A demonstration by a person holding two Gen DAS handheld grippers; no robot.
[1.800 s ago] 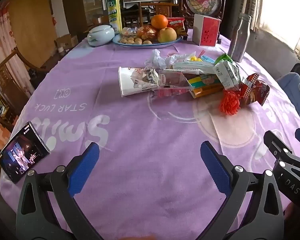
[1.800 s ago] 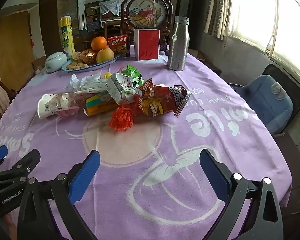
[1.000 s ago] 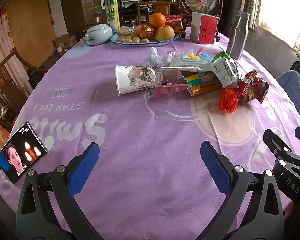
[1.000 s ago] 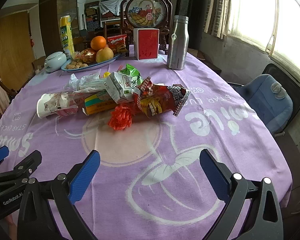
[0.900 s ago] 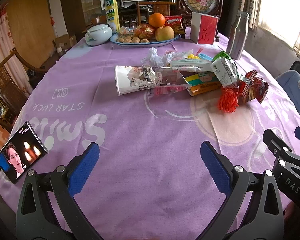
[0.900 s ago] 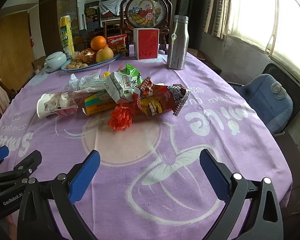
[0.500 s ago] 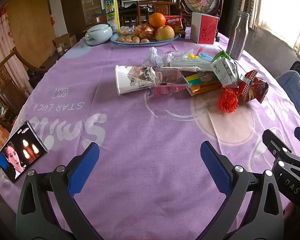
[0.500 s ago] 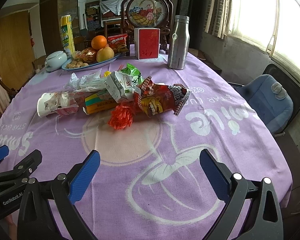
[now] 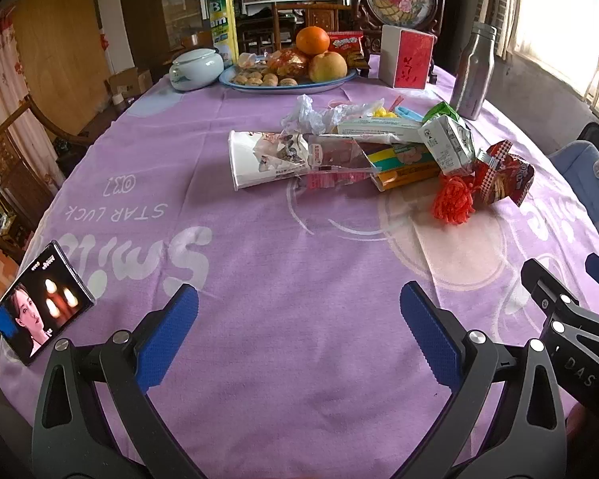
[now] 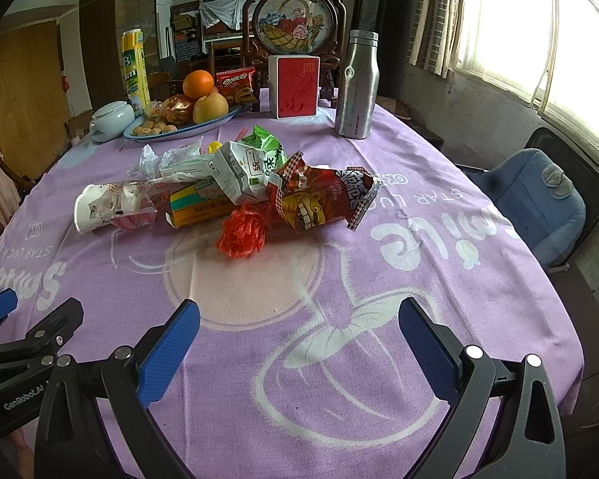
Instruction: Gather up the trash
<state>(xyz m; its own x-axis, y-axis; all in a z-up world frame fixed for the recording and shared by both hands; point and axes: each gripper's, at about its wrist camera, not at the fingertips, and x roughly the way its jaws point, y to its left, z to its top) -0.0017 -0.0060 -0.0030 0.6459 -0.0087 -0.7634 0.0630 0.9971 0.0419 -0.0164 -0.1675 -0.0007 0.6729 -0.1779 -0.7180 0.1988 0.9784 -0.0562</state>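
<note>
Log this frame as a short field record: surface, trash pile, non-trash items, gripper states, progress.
surface: purple tablecloth
trash pile: paper cup, milk carton, red snack bag, orange-red plastic netting, yellow box, crumpled clear plastic, all heaped mid-table
non-trash items: fruit plate, steel bottle, red box, phone
left gripper: open, empty
right gripper: open, empty
progress: nothing picked up yet
</note>
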